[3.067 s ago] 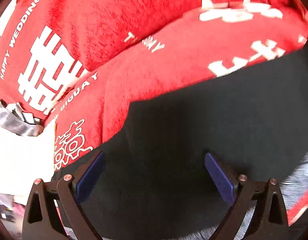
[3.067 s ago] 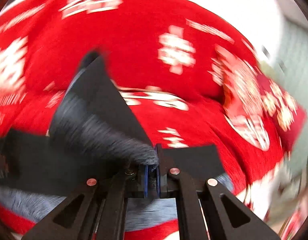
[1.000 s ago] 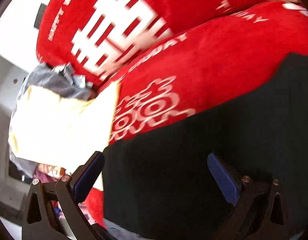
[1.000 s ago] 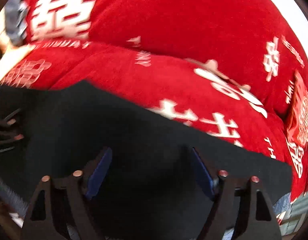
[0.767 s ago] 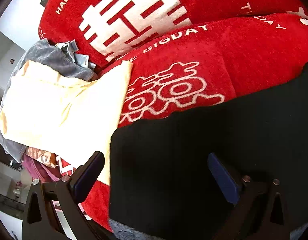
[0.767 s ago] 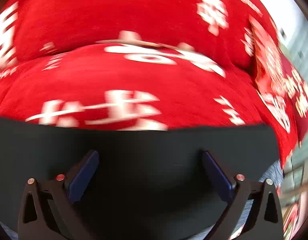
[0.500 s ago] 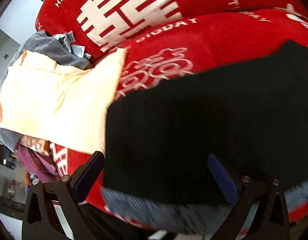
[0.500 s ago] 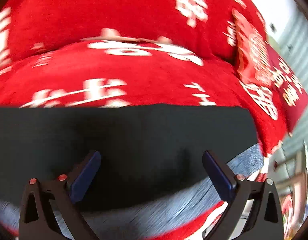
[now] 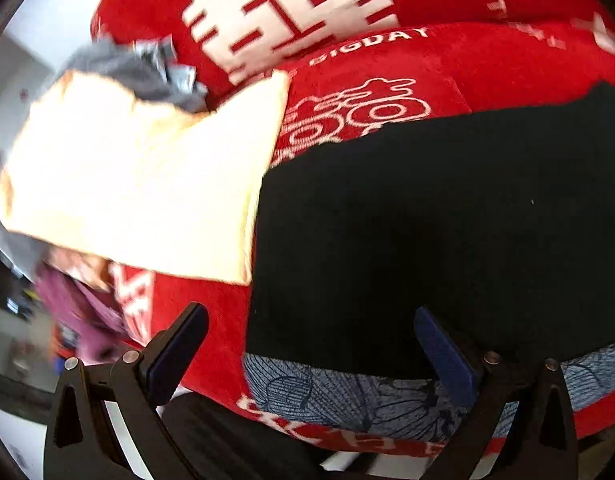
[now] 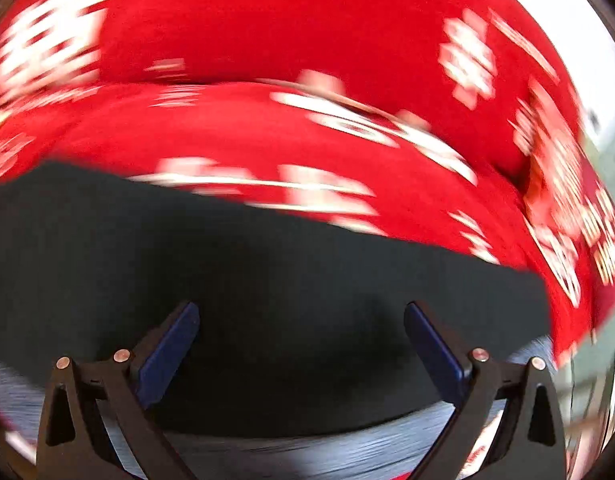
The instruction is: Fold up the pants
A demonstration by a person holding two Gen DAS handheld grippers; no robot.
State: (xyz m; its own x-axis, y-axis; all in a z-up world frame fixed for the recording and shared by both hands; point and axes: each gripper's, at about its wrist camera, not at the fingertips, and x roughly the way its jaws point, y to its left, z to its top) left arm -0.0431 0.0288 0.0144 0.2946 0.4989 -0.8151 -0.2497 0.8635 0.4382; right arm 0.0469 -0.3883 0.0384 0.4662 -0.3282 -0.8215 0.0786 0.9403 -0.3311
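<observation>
The black pants [image 9: 427,220] lie flat in a folded rectangle on the red sofa seat, over a grey patterned cloth [image 9: 347,396] that shows along the near edge. My left gripper [image 9: 307,344] is open and empty, held just above the pants' near left corner. In the right wrist view the pants [image 10: 267,280] fill the lower half, blurred by motion. My right gripper [image 10: 299,340] is open and empty above the pants' near edge.
The red sofa [image 9: 387,52] with white lettering has a seat and a back cushion [image 10: 267,20]. A pale yellow folded cloth [image 9: 139,184] lies left of the pants, with grey clothing [image 9: 147,68] behind it and purple items [image 9: 75,304] below.
The right gripper let go of the pants and opened. Both grippers have drawn back from the laid-flat pants, so the near grey edge now shows. The left view swung leftward.
</observation>
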